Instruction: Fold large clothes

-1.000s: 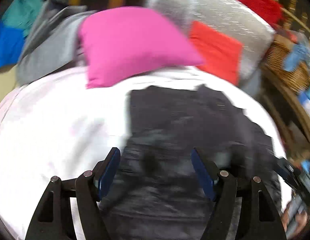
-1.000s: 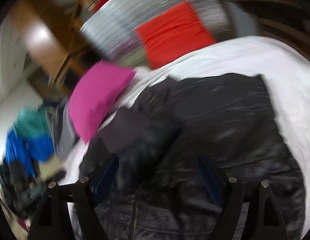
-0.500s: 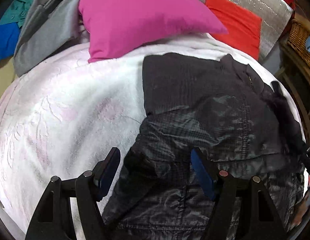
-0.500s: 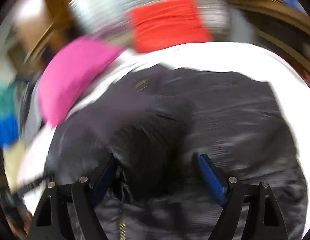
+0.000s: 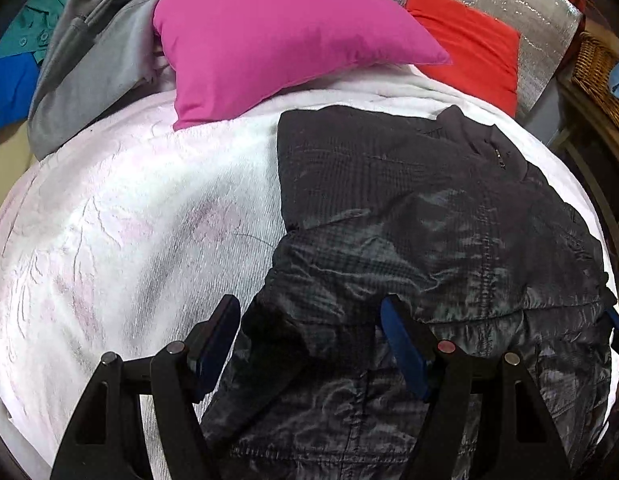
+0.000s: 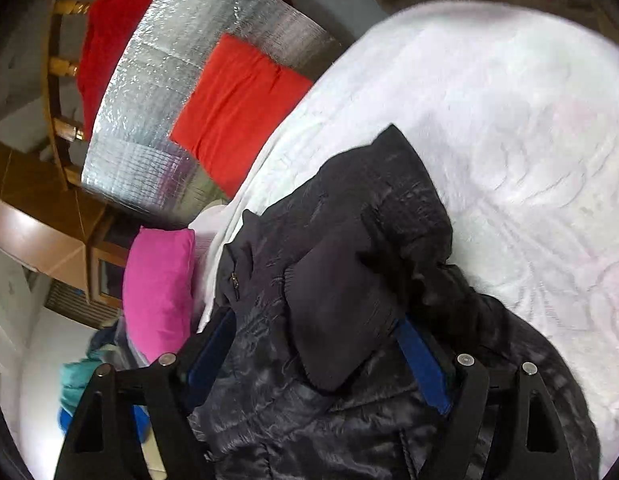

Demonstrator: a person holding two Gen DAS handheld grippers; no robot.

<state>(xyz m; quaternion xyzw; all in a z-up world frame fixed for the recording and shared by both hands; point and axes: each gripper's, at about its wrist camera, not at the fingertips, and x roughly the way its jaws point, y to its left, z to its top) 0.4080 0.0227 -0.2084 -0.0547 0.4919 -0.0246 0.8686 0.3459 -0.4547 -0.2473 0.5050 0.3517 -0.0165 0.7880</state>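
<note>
Bright, even light; fisheye-warped edges

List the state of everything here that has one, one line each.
Jacket: lying on the blanket, partly folded, crumpled.
Left gripper: open, over the jacket's edge.
Right gripper: open, jacket fabric between the jaws.
Pink pillow: resting on the blanket's far edge.
</note>
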